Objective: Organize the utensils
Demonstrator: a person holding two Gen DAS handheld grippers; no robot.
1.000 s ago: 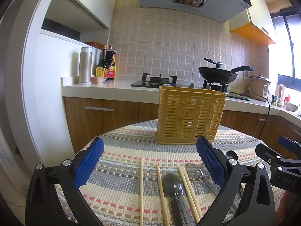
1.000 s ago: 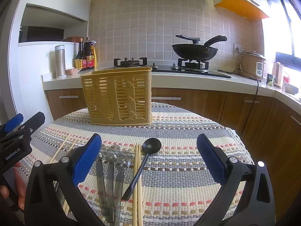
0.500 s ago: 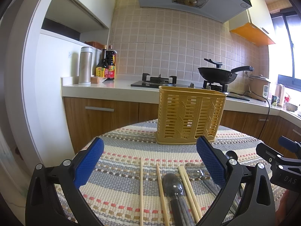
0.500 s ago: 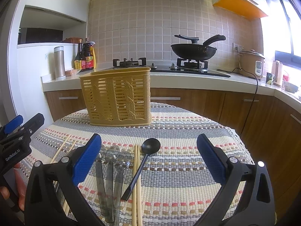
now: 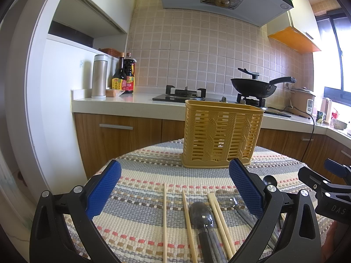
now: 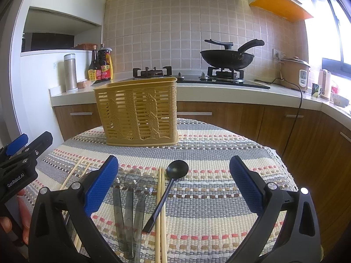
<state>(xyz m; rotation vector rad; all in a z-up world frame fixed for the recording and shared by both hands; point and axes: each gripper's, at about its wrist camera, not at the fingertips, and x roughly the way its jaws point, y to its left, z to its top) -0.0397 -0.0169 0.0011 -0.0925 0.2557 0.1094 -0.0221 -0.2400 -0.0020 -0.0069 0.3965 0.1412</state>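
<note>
A yellow slatted utensil basket (image 5: 221, 135) (image 6: 138, 111) stands upright at the far side of a round table with a striped woven cloth (image 5: 140, 197) (image 6: 219, 175). Wooden chopsticks (image 5: 164, 214) (image 6: 161, 208), clear grey spoons (image 5: 203, 219) (image 6: 131, 188) and a black spoon (image 6: 173, 179) lie flat on the cloth. My left gripper (image 5: 175, 188) hovers open over the chopsticks and a spoon, holding nothing. My right gripper (image 6: 174, 184) is open above the spoons and black spoon, also holding nothing.
Behind the table runs a kitchen counter (image 5: 131, 103) with a gas hob, a black wok (image 6: 228, 57), sauce bottles (image 5: 125, 79), a steel flask (image 5: 99, 76) and a rice cooker (image 6: 294, 72). A hand (image 6: 19, 210) holds the left gripper at the lower left.
The right gripper view has shifted slightly; the basket and the utensils have not moved. Both grippers stay open.
</note>
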